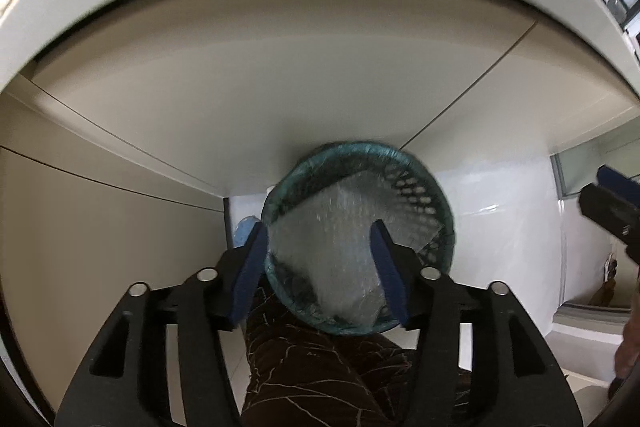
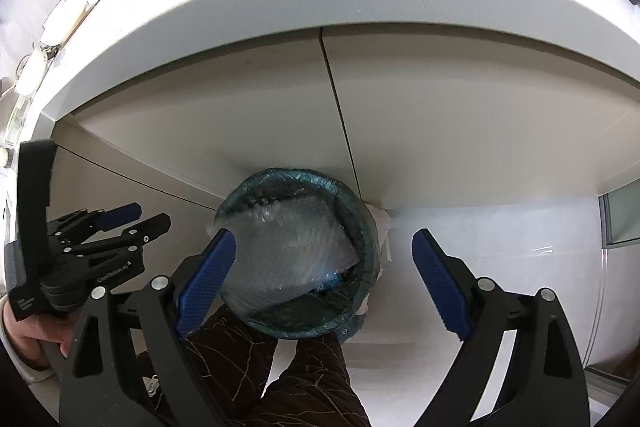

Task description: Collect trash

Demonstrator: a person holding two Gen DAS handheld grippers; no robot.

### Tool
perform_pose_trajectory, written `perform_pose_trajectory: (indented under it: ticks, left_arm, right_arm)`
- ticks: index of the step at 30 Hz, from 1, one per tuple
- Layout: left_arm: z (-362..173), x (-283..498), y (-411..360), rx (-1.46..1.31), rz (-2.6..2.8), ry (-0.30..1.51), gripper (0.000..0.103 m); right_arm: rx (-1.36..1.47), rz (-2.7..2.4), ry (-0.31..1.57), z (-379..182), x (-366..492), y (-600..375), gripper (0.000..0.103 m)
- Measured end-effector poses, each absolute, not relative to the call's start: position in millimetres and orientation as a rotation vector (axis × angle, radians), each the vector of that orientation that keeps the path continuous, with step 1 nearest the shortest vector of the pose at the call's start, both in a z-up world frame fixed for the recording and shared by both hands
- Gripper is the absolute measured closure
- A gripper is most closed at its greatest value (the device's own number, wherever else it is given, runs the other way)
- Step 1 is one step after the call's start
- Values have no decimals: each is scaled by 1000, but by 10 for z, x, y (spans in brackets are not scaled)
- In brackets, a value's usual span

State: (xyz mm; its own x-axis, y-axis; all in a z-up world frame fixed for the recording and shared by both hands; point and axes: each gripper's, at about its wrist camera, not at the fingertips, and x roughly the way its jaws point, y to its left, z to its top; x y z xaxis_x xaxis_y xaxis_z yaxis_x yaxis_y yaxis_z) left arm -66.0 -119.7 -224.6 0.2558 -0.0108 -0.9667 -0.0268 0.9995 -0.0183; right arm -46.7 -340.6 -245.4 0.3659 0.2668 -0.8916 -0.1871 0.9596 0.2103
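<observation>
Person's hand — right wrist view only

**Teal, blue and brown against pale surfaces**

The waste basket is black mesh lined with a teal-green bag; clear bubble wrap in it looks silvery. The fingers carry blue ribbed pads on black frames. The trousers are dark brown with thin pale branching lines. The cabinet doors are beige, the floor white.

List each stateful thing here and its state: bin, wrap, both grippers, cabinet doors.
Trash bin: upright, lined with a green bag.
Bubble wrap: lying inside the bin.
Left gripper: jaws open, empty, above the bin.
Right gripper: jaws wide open, empty.
Cabinet doors: closed.
</observation>
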Motion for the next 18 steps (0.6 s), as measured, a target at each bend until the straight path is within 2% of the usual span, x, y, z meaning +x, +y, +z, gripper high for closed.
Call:
perform_pose_trajectory:
  ticks: [3, 10, 18]
  left_arm:
    - [-2052, -667, -1239, -62, 20, 1274, 34]
    - [-1231, -709, -1190, -111, 26, 1162, 9]
    - [-359, -825, -1262, -144, 50, 1096, 6]
  right_arm:
    - [80, 290, 1146, -2301, -477, -3398, 17]
    - [70, 259, 1084, -1625, -509, -3379, 11]
    - [72, 228, 1029, -745, -658, -3419, 8]
